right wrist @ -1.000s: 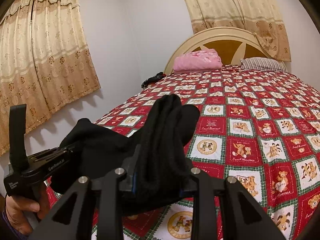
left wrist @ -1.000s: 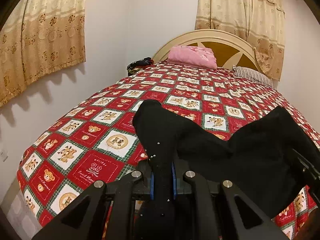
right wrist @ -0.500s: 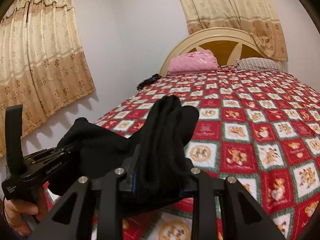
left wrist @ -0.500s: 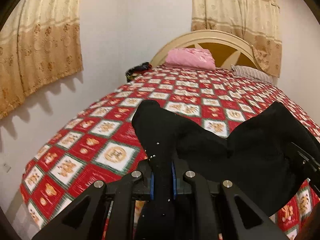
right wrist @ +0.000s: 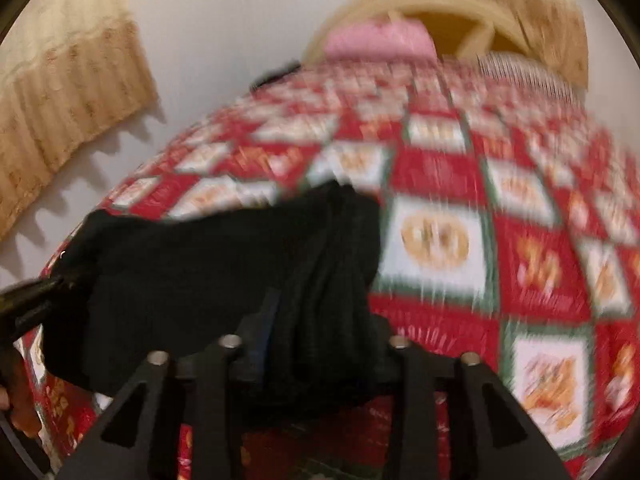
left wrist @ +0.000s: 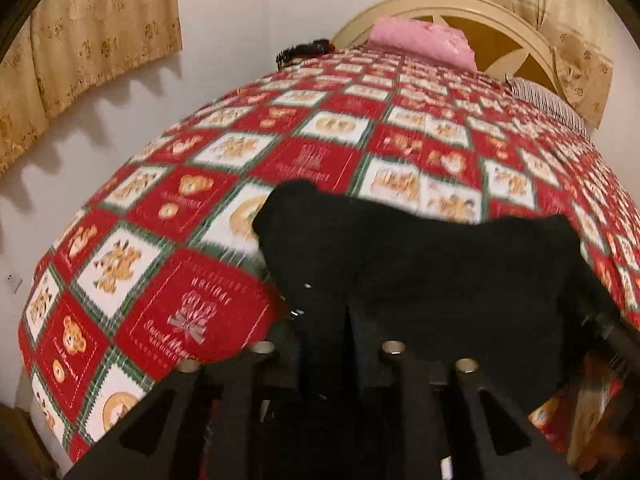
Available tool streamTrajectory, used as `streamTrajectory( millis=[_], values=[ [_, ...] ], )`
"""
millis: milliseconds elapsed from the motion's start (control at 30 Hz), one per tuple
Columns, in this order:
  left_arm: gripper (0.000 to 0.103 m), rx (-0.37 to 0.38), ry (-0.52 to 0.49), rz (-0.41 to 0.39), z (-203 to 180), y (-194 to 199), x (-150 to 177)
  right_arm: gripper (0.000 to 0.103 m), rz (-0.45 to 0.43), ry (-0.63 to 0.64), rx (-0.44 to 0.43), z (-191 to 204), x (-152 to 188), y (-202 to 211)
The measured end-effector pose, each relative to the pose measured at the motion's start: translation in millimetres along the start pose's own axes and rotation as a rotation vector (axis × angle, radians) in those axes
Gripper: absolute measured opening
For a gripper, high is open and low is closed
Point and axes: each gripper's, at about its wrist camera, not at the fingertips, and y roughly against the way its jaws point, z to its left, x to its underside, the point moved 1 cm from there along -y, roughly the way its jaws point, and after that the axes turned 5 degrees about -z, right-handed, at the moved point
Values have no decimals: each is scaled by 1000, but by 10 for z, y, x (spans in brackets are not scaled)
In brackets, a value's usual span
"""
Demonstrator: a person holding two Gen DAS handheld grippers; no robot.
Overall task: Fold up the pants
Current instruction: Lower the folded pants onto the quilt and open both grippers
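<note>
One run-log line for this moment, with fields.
stage: laying down | black pants between both grippers, over quilt | left gripper, right gripper: jaws just opening

Showing matte black linkage arms on left gripper point(left wrist: 326, 320), four silver round pins capping the struts. Repeating same black struts and silver pins on right gripper point(right wrist: 316, 320), blue pad lining one finger point(right wrist: 267, 330).

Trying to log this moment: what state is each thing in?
Pants: bunched, slung between both grippers.
Left gripper: jaws have just been opening, pants between them.
Right gripper: jaws have just been opening, pants between them.
Bed: covered by quilt.
Curtain: hanging closed.
</note>
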Motion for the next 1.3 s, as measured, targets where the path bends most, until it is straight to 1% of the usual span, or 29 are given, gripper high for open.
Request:
streamTrajectory(
  millis=[33, 67, 100, 133, 200, 233, 267, 300, 367, 400, 433, 467, 500, 567, 600, 633, 667, 700, 800, 833, 900, 967, 1000, 1067, 1100, 1167, 1200, 1233, 1300],
  values=[
    [56, -16, -7, -5, 18, 28, 6, 57, 0, -29, -12, -60, -15, 25],
    [70, -41, -15, -10, 54, 73, 19, 60, -4, -59, -27, -129, -35, 61],
    [73, -63, -17, -3, 118, 110, 23, 66, -6, -67, -27, -176, -42, 83],
    [73, -63, -14, 6, 180, 140, 25, 70, -2, -71, -32, -209, -39, 90],
    [73, -38, 19, 9, 373, 269, 38, 70, 13, -113, -52, -346, -27, 155],
    [73, -43, 39, -2, 460, 335, 47, 70, -1, -143, -51, -391, -31, 221],
    [73, -60, 50, -9, 534, 346, 34, 70, -34, -177, -40, -442, -37, 337],
    [73, -122, 55, -21, 601, 412, 21, 69, -77, -193, -17, -459, -35, 455],
    [73, -185, 50, -53, 619, 470, -43, 41, -157, -166, 20, -399, -100, 657],
    [73, -188, 49, -83, 605, 526, -91, 19, -185, -119, 24, -336, -155, 744],
    [73, -170, 51, -112, 561, 576, -149, 17, -194, -75, 16, -257, -222, 783],
    [73, -150, 51, -126, 515, 598, -189, 17, -199, -33, -6, -166, -274, 809],
    [73, -109, 47, -139, 397, 605, -257, 17, -197, 5, -34, -74, -319, 803],
    [73, -48, 43, -155, 223, 571, -334, 17, -174, 73, -45, 106, -390, 685],
    [73, -31, 38, -161, 107, 504, -373, 17, -165, 93, -44, 158, -415, 609],
    [73, -37, 31, -157, 13, 417, -398, 17, -142, 115, -53, 225, -433, 479],
    [73, -63, 22, -135, -82, 300, -413, 17, -121, 123, -53, 255, -428, 385],
    [73, -92, 13, -96, -158, 144, -410, 17, -87, 132, -28, 266, -414, 237],
    [73, -93, 38, 22, -187, -257, -339, 18, 20, 151, 49, 229, -238, -171],
    [74, -85, 62, 33, -148, -332, -299, 18, -10, 162, 46, 226, -196, -182],
    [80, -45, 113, -3, -56, -348, -247, 18, -25, 161, 40, 214, -180, -144],
    [96, -30, 149, -12, 25, -394, -210, 18, -26, 161, 41, 199, -177, -150],
    [99, -24, 174, -15, 96, -433, -183, 18, -25, 161, 41, 201, -183, -151],
    [100, 16, 214, -7, 152, -446, -173, 18, -24, 162, 39, 194, -192, -155],
    [100, 14, 201, -7, 130, -436, -180, 21, -30, 160, 34, 193, -205, -134],
    [100, 2, 170, -9, 88, -412, -177, 32, -60, 147, 25, 213, -210, 24],
    [100, 0, 161, -10, 84, -385, -170, 48, -79, 141, 24, 245, -189, 137],
    [100, 0, 156, -10, 94, -363, -171, 60, -93, 140, 20, 274, -167, 224],
    [100, -5, 157, -12, 119, -291, -144, 63, -129, 154, -3, 335, -48, 435]
  ],
)
